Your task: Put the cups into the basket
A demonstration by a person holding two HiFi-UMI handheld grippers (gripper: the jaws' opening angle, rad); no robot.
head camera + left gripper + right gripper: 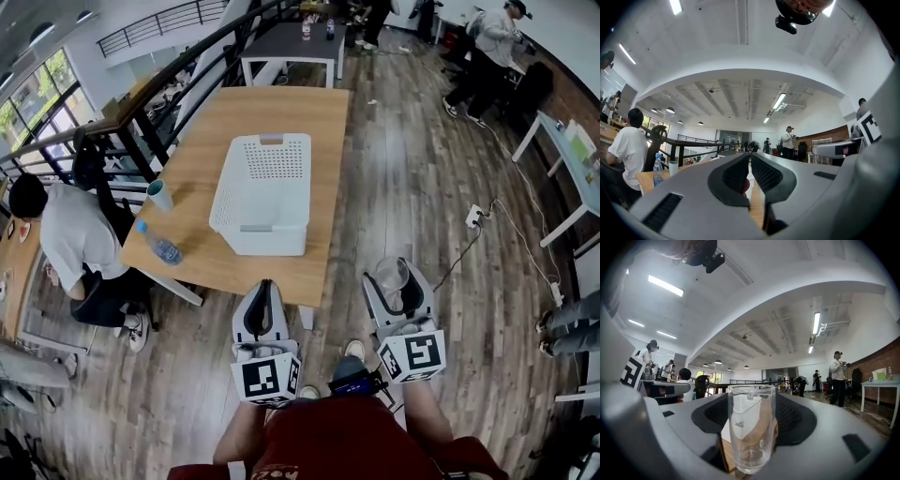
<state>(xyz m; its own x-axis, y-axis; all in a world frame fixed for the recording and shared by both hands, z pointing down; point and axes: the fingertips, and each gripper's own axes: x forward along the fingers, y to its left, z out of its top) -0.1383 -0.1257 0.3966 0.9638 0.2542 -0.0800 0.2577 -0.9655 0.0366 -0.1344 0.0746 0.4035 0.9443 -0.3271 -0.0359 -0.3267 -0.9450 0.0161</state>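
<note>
**A:** Since both tools are held low and close to the person's body, how do they sit?

**B:** The left gripper (265,284) points forward at the near edge of the light wooden table (281,108). Its jaws are pressed together, with only a thin slit between the pads and nothing in them. The right gripper (394,267) is level with it, out past the table's right side over the wood-plank floor (412,169). Its jaws are clamped on a clear, empty drinking glass (751,427), which stands upright between the pads.

**A:** And ahead of them?

**B:** A white perforated plastic basket (262,187) sits on the table just ahead of the left gripper, with bare tabletop between the two. From the right gripper it lies ahead and to the left. Further left of the left gripper, near the table's far side edge, stand a clear plastic water bottle with a blue cap (159,246) and, beyond it, a pale cup with a teal rim (160,195). Both are upright. A seated person in a white shirt (75,234) is just past that edge.

**A:** Any print?

**B:** The marker cubes (269,377) on the grippers show black-and-white square patterns. The bottle's label is too small to read.
</note>
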